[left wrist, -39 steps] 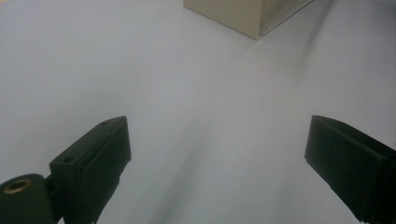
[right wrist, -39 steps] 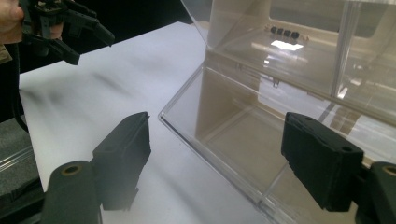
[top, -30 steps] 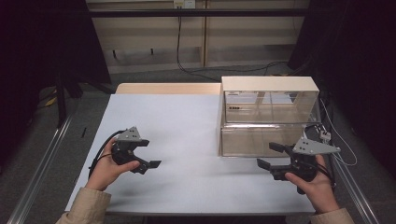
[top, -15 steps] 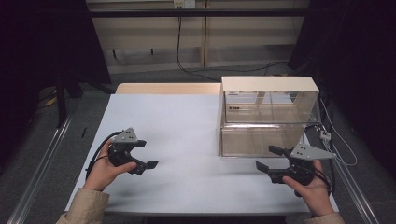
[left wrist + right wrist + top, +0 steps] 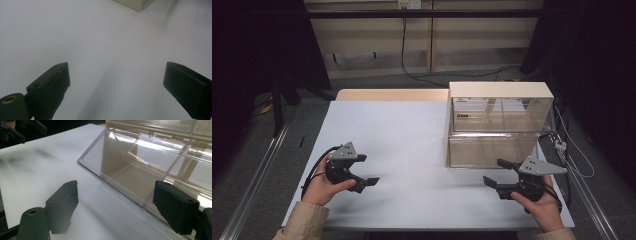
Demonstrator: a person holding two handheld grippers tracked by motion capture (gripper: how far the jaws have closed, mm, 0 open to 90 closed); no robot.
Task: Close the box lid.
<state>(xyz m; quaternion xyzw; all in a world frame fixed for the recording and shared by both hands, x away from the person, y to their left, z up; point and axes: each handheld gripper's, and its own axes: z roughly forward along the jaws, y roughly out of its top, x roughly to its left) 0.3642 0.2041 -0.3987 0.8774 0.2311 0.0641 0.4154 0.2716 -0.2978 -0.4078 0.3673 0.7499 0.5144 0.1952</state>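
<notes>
A: What stands on the table (image 5: 412, 135)?

B: A cabinet (image 5: 501, 95) with a cream top and clear plastic fronts, at the far right of the white sheet. It has two levels. The lower drawer (image 5: 492, 150) is clear and glossy, and in the right gripper view it is tilted outward (image 5: 130, 162), with light reflecting on its flat panel. Inside it I can see nothing.

A: And the two tools?

B: The left gripper (image 5: 364, 170) is held in the left hand (image 5: 324, 182) near the front left part of the sheet, well apart from the cabinet. Its jaws are matte black, blocky, and spread wide, with only the white surface between them (image 5: 115, 82). The right gripper (image 5: 499, 172) is in the right hand (image 5: 537, 202), just in front of the lower drawer. Its jaws are also wide apart and hold nothing (image 5: 115, 205); one jaw is close to the drawer edge, but I cannot tell if it touches.

A: How is the surface?

B: Smooth, pale and bare, with soft shadows. A strip of light wood (image 5: 392, 95) shows at the far edge of the table.

A: And the room?

B: Dark at both sides. Behind there is a grey floor, a pale wall panel and a black cable (image 5: 404, 55) hanging down.
</notes>
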